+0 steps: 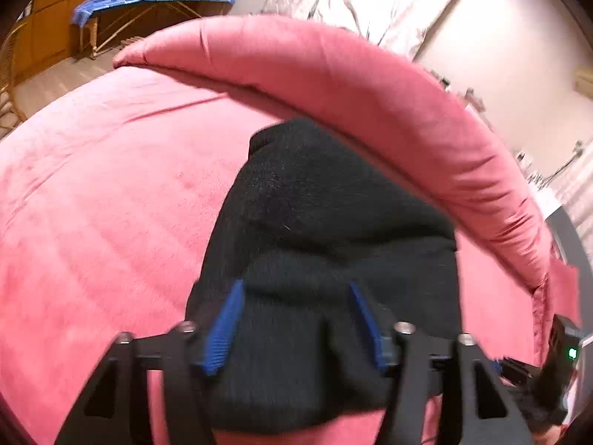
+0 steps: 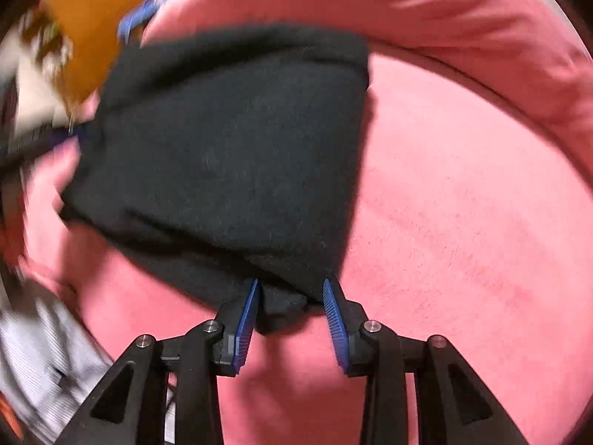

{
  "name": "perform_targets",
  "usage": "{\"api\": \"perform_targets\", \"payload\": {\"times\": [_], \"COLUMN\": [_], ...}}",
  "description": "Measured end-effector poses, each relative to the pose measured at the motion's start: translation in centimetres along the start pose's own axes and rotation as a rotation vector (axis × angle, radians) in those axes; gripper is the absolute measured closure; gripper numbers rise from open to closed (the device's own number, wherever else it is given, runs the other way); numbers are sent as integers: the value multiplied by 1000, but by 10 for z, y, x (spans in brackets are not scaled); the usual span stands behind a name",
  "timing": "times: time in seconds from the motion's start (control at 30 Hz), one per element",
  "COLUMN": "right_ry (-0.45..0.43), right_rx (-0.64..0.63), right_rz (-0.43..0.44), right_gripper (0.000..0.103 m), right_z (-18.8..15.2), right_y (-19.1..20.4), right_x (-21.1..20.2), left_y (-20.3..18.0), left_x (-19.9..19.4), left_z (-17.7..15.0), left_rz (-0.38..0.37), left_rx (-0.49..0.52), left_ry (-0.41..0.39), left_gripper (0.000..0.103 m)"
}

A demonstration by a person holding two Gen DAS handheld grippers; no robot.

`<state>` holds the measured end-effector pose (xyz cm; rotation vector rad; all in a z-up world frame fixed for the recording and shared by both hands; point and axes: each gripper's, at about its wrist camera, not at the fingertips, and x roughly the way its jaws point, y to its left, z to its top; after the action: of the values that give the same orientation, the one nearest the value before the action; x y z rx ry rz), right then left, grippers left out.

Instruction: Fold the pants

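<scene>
Surface: a pink bed cover fills most of both views, soft and faintly creased.
Fold of cover: a thick pink roll arcs across the upper part of the left wrist view, from upper left down to the right edge.
Room: at the upper left of the left wrist view, a blue-covered table stands before wooden panelling; a pale wall lies at the upper right.
Pants: black pants, folded into a compact bundle, lie on the cover at the centre of both views.
Left gripper: jaws stand wide apart, one on either side of the bundle's near end; the pads do not seem to press on it.
Right gripper: jaws partly open at the bundle's near edge; a small lump of black cloth sits between them, touching the left pad, with a gap at the right pad.
Blur: the right wrist view is smeared at its left side.
</scene>
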<state>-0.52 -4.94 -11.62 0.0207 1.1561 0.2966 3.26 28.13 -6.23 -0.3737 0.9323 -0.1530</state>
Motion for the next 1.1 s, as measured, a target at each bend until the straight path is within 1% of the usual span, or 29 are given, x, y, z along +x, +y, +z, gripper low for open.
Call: {"api": "perform_targets", "payload": {"times": [0.03, 0.07, 0.1, 0.13, 0.17, 0.2, 0.23, 0.27, 0.3, 0.33, 0.37, 0.4, 0.43, 0.53, 0.57, 0.7, 0.83, 0.87, 1.0, 1.1], "right_ry": [-39, -83, -134, -195, -232, -273, -293, -307, -313, -320, -332, -358, -380, -430, -439, -464, -467, -470, -477, -475], "right_rx": [15, 21, 27, 35, 38, 40, 39, 36, 29, 24, 19, 20, 23, 47, 53, 49, 63, 66, 62, 65], "right_rz": [8, 7, -2, 2, 18, 40, 48, 51, 40, 27, 15, -6, -22, -66, -68, -95, -114, -122, -139, -141], "right_gripper": [64, 59, 49, 44, 35, 30, 28, 24, 20, 19, 19, 18, 18, 18, 18, 18, 18, 18, 18, 18], "right_z": [2, 6, 8, 9, 8, 5, 6, -1, 2, 3, 15, 23, 23, 24, 24, 26, 28, 29, 32, 33], "right_y": [-4, -3, -2, 0, 2, 6, 18, 17, 28, 34, 49, 56, 63, 72, 73, 79, 75, 75, 78, 78], "right_x": [-11, -20, -32, -45, -54, -61, -57, -64, -60, -59, -46, -37, -33, -34, -35, -29, -32, -32, -31, -29], "left_y": [-10, -15, -18, -21, -26, -34, -40, -44, -42, -45, -49, -47, -48, -50, -50, -53, -66, -69, -86, -91], "left_x": [-3, -13, -17, -24, -31, -35, -39, -41, -37, -38, -41, -42, -42, -43, -46, -55, -54, -53, -55, -52], "left_z": [-4, -7, -11, -14, -16, -19, -21, -21, -19, -20, -23, -25, -26, -34, -36, -41, -49, -51, -59, -61], "left_rz": [14, 46, 63, 88, 135, 163, 205, 232, 260, 287, 312, 312, 305, 301, 294, 223, 172, 175, 249, 275], "left_rx": [16, 36, 45, 55, 73, 89, 117, 134, 153, 167, 177, 178, 177, 167, 164, 160, 184, 192, 254, 277], "left_ry": [-23, -61, -82, -104, -139, -159, -185, -200, -218, -233, -243, -245, -245, -237, -240, -241, -217, -216, -243, -243], "left_gripper": [24, 19, 10, 5, 5, 4, 1, 0, 0, 0, 0, 0, 0, 0, 0, 0, 0, 0, 0, 0]}}
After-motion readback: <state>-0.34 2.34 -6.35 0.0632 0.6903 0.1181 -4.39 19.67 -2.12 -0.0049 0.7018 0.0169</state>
